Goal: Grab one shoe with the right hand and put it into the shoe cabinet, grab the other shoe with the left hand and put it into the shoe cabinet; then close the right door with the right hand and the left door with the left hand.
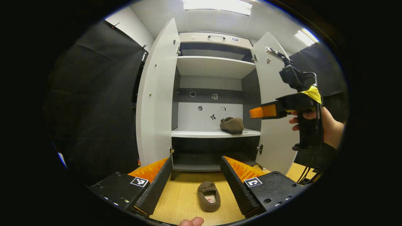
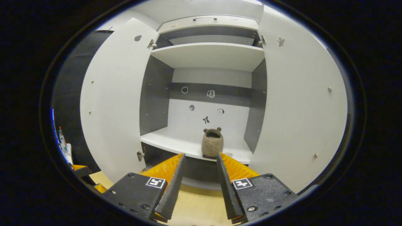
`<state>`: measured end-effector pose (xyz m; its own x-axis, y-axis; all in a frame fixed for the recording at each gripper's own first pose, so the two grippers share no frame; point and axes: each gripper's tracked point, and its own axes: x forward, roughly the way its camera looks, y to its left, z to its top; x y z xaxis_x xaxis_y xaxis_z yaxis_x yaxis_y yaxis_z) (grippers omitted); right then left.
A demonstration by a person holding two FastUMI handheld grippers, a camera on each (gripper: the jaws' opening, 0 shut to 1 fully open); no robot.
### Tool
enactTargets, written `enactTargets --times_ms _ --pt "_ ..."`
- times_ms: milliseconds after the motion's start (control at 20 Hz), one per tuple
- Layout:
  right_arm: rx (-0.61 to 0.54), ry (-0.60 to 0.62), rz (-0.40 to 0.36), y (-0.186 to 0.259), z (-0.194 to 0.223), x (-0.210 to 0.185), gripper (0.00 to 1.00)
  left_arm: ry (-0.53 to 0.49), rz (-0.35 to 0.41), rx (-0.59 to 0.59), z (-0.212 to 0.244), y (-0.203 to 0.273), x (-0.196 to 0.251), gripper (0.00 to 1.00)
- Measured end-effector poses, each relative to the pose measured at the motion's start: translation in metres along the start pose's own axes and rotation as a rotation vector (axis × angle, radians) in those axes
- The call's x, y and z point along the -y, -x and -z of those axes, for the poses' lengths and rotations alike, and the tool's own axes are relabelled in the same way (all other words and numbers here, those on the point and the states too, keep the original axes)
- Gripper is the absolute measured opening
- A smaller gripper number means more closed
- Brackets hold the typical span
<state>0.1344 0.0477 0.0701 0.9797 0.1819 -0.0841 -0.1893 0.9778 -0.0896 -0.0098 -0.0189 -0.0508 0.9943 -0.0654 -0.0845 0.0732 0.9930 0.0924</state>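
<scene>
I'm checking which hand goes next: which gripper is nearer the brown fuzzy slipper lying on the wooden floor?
Left. The left gripper hovers open just above the floor slipper; the right gripper is raised beside the cabinet shelf.

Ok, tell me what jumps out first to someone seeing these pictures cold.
The tall white shoe cabinet stands with both doors swung wide, one brown shoe already on its middle shelf. The other shoe lies on the wooden floor, between the open left gripper. The right gripper, open and empty, faces the shelved shoe.

Black gripper bodies (image 1: 282, 188) — square coded tags, screws, ridged fingers (image 1: 238, 188), black cables
</scene>
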Motion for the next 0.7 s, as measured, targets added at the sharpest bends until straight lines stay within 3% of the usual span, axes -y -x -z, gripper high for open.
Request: enactTargets --times_ms 400,450,650,700 --pt "0.036 -0.103 0.076 0.058 0.084 -0.002 0.65 -0.003 0.032 -0.023 0.008 0.004 0.014 0.95" --pt "0.041 -0.111 0.096 0.066 0.095 0.001 0.69 -0.002 0.032 -0.026 0.009 0.003 0.014 0.95" --pt "0.073 -0.123 0.149 0.095 0.131 0.006 0.65 0.013 0.036 -0.051 0.018 0.001 0.017 0.95" --pt "0.070 -0.112 0.155 0.101 0.137 0.007 0.69 0.017 0.039 -0.063 0.021 0.000 0.018 0.95"
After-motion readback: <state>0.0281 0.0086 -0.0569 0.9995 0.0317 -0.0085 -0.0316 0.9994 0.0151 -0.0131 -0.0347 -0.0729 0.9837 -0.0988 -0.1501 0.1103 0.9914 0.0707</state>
